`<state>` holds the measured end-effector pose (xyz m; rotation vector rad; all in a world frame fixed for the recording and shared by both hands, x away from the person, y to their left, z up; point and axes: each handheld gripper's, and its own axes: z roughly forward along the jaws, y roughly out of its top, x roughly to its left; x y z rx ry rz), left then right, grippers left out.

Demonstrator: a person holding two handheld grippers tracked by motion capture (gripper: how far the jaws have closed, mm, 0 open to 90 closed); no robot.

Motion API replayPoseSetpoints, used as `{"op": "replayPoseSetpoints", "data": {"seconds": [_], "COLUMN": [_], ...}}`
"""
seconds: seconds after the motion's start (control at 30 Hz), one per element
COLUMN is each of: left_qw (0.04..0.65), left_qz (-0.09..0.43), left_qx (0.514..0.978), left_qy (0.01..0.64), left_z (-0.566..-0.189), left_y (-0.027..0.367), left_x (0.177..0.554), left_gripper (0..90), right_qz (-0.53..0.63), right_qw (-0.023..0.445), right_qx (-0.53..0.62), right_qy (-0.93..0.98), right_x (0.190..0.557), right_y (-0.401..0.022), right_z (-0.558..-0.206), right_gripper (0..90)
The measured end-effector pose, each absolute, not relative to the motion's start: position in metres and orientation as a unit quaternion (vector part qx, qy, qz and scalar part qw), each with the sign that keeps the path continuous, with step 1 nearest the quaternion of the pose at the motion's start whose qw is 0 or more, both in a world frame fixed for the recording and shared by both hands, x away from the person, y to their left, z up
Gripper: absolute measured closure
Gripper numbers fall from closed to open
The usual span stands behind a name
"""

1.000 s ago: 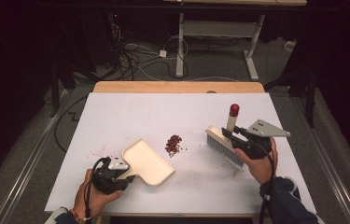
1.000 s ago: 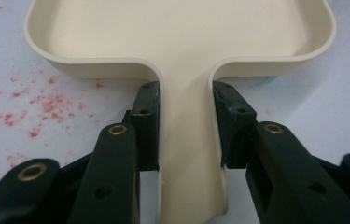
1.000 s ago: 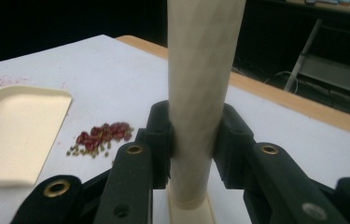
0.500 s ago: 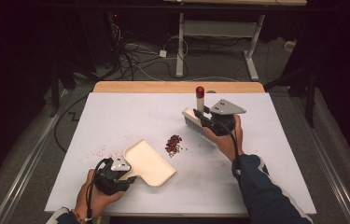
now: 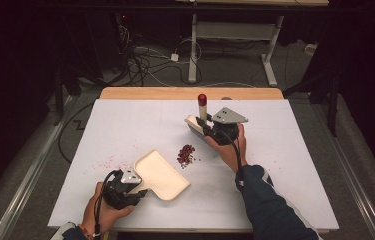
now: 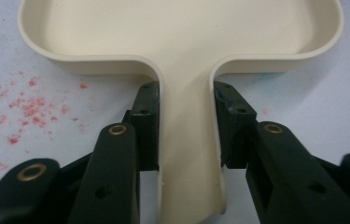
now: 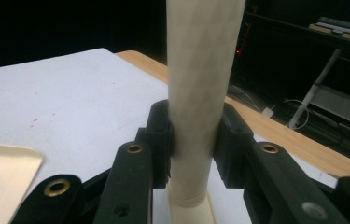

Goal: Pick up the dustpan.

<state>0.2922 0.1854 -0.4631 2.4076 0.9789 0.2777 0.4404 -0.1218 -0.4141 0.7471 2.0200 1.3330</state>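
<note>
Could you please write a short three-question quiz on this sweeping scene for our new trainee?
1. True or false: the left gripper is shut on the handle of the cream dustpan.
2. What does the right gripper hold? A) a sponge B) the brush by its handle C) a cup
3. Fill in: the pile of dark red crumbs lies on the white table between the dustpan and the ____.

Key:
1. True; both pads press on the handle's sides.
2. B; its jaws clamp the pale handle, which stands upright with a red tip.
3. brush
</note>
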Motion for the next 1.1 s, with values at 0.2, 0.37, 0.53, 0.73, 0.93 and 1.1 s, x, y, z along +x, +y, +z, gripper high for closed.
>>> {"op": "replayPoseSetpoints", "data": {"seconds": [0.2, 0.37, 0.53, 0.73, 0.93, 1.1], "left_qw": [0.259, 0.259, 0.259, 0.26, 0.261, 0.257], "left_qz": [0.104, 0.103, 0.1, 0.097, 0.088, 0.09], "left_qx": [0.889, 0.89, 0.889, 0.889, 0.887, 0.889], "left_qy": [0.362, 0.362, 0.363, 0.364, 0.37, 0.369], "left_z": [-0.464, -0.464, -0.464, -0.465, -0.467, -0.468], "left_y": [0.183, 0.183, 0.182, 0.182, 0.183, 0.182], "left_x": [0.293, 0.293, 0.295, 0.295, 0.297, 0.297], "left_gripper": [64.2, 64.2, 64.2, 64.2, 64.2, 64.1], "right_qz": [0.505, 0.507, 0.512, 0.515, 0.517, 0.518], "right_qw": [0.287, 0.285, 0.28, 0.273, 0.273, 0.274], "right_qx": [0.268, 0.262, 0.268, 0.267, 0.26, 0.261], "right_qy": [0.769, 0.77, 0.767, 0.768, 0.768, 0.767], "right_x": [0.427, 0.424, 0.423, 0.423, 0.425, 0.426], "right_y": [-0.117, -0.115, -0.118, -0.119, -0.118, -0.118], "right_z": [-0.419, -0.421, -0.422, -0.422, -0.422, -0.422], "right_gripper": [70.3, 70.2, 70.1, 70.0, 70.0, 70.2]}}
